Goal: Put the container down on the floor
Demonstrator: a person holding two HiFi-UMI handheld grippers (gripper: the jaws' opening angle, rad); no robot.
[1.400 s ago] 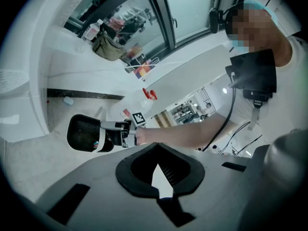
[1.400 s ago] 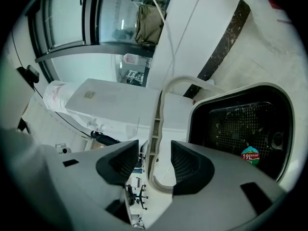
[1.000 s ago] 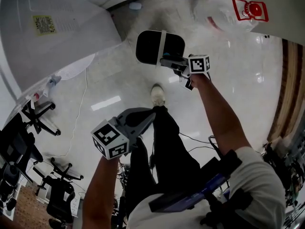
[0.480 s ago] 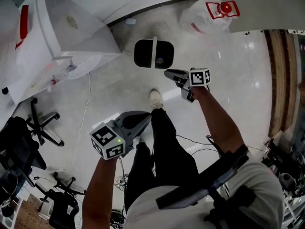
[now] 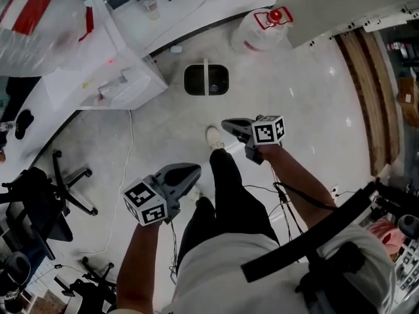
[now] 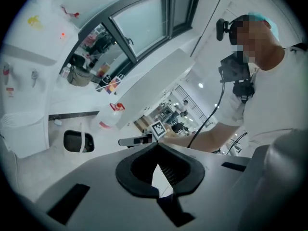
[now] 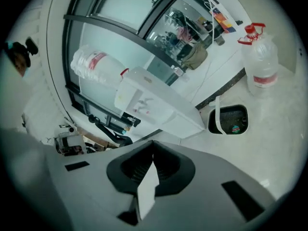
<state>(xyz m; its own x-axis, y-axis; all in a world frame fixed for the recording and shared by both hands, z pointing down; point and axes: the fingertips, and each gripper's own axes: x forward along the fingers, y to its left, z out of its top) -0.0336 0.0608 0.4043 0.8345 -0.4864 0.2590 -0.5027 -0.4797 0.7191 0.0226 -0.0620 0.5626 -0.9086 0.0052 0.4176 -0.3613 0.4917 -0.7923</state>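
The container [image 5: 206, 79], a black bin with a white handle band across its top, stands upright on the pale floor, well apart from both grippers. It also shows in the left gripper view as the bin [image 6: 78, 141] and in the right gripper view as the bin [image 7: 230, 120]. My right gripper [image 5: 229, 123] hovers above the floor, short of the bin, shut with nothing between its jaws [image 7: 153, 142]. My left gripper [image 5: 193, 170] hangs lower left by the person's leg, shut and empty [image 6: 156, 146].
A large water bottle [image 5: 262, 28] with a red cap stands beyond the bin. A white water dispenser [image 5: 124, 84] sits to the bin's left. Office chairs [image 5: 39, 201] crowd the left. The person's shoe [image 5: 214, 136] is just short of the bin. Cables trail on the floor.
The right gripper has drawn back from the container, which is left standing on the floor, and its jaws have come together. The head view has risen; the left gripper barely moved.
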